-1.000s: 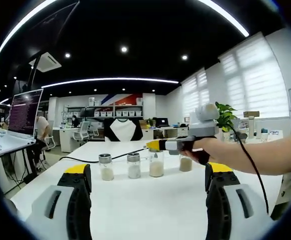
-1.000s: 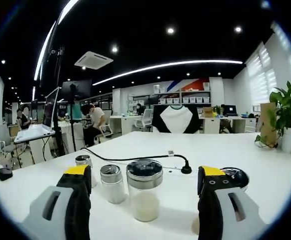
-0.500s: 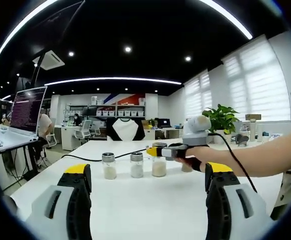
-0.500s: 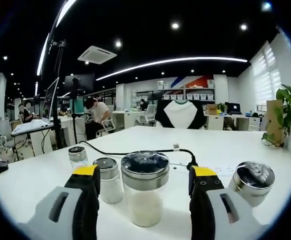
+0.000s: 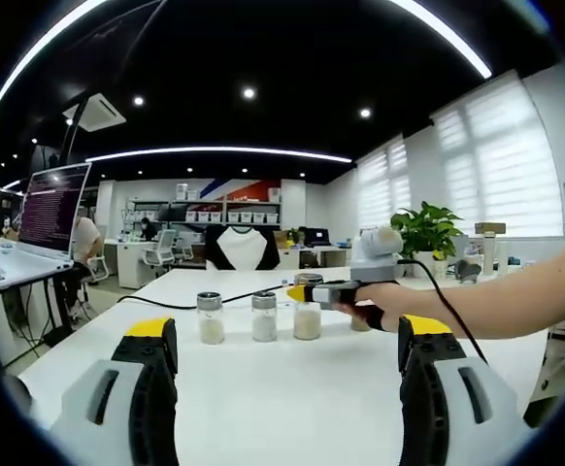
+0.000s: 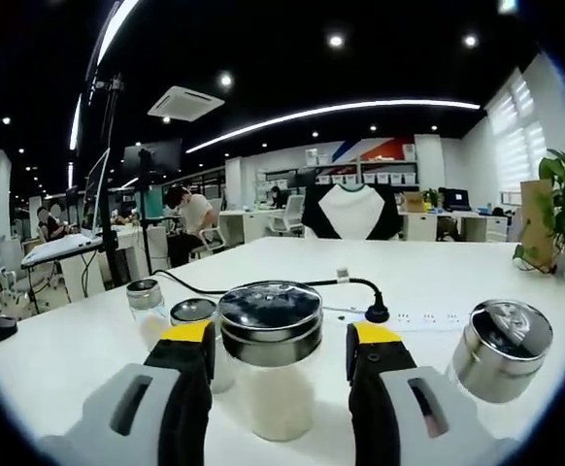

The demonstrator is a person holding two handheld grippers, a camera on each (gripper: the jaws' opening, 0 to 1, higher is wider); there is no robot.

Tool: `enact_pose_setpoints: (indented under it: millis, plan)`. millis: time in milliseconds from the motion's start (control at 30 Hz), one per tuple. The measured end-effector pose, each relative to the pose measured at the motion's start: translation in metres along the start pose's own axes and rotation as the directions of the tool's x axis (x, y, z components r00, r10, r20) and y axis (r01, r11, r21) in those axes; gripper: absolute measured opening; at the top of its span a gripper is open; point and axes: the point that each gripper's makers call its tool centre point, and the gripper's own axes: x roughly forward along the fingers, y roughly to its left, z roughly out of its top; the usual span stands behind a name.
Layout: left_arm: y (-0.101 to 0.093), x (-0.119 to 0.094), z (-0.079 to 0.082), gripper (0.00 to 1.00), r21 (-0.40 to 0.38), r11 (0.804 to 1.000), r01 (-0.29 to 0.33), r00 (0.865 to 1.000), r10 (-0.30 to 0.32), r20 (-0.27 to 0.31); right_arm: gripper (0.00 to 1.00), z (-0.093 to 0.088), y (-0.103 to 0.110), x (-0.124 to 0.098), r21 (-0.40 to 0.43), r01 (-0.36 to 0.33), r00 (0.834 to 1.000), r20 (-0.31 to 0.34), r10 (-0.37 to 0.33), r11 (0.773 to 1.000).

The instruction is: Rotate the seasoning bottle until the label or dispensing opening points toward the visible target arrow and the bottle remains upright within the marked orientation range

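Observation:
Several glass seasoning bottles with metal lids stand in a row on the white table [image 5: 263, 388]. In the right gripper view the third bottle [image 6: 270, 335], half full of pale powder, stands upright between my right gripper's [image 6: 281, 333] yellow-tipped jaws. The jaws flank its lid with narrow gaps showing. From the left gripper view, the right gripper [image 5: 314, 291] comes in from the right in a person's hand [image 5: 384, 303], at the lid of that bottle [image 5: 308, 313]. My left gripper [image 5: 288, 328] hangs back from the row, open and holding nothing.
Two smaller bottles [image 6: 147, 296] [image 6: 193, 311] stand left of the flanked one and a fourth [image 6: 501, 345] to its right. A black cable with a plug [image 6: 375, 313] runs behind the row. A potted plant [image 5: 426, 228] and a laptop [image 5: 54, 206] flank the table.
My right gripper has moved forward around the third bottle and its jaws have narrowed toward the lid. The left gripper has stayed open and nearly still.

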Motion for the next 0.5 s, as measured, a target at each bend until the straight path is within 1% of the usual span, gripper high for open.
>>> enact_pose_setpoints:
  millis: [67, 167, 200, 300, 433, 467, 500]
  plan:
    - [0.001, 0.0, 0.0, 1.0, -0.001, 1.0, -0.005, 1.0, 0.005, -0.001, 0.52, 0.0, 0.0, 0.002, 0.0, -0.004, 1.0, -0.002, 0.004, 1.0]
    - [0.003, -0.001, -0.001, 1.0, -0.009, 1.0, -0.009, 1.0, 0.009, -0.002, 0.47, 0.0, 0.005, 0.001, -0.012, -0.013, 1.0, -0.002, 0.013, 1.0]
    - [0.003, -0.001, -0.002, 1.0, -0.01, 1.0, -0.011, 1.0, 0.011, -0.004, 0.45, 0.0, 0.006, 0.002, -0.03, -0.013, 1.0, -0.006, 0.013, 0.999]
    - [0.004, -0.002, -0.003, 0.99, -0.009, 1.0, -0.015, 1.0, 0.015, -0.009, 0.42, 0.0, 0.012, 0.002, -0.038, -0.024, 1.0, -0.006, 0.023, 0.999]
    - [0.007, -0.002, -0.004, 0.99, -0.016, 1.0, -0.021, 1.0, 0.021, -0.012, 0.42, 0.0, 0.012, 0.002, -0.036, -0.022, 1.0, -0.002, 0.022, 0.999]
    - [0.007, -0.002, -0.004, 0.99, -0.018, 1.0, -0.023, 1.0, 0.022, -0.011, 0.42, 0.0, 0.012, 0.001, -0.027, -0.026, 1.0, 0.004, 0.026, 0.999]
    - [0.008, -0.002, -0.004, 0.99, -0.024, 0.999, -0.025, 1.0, 0.025, -0.009, 0.41, -0.001, 0.01, 0.003, -0.002, -0.014, 1.0, 0.004, 0.014, 1.0]
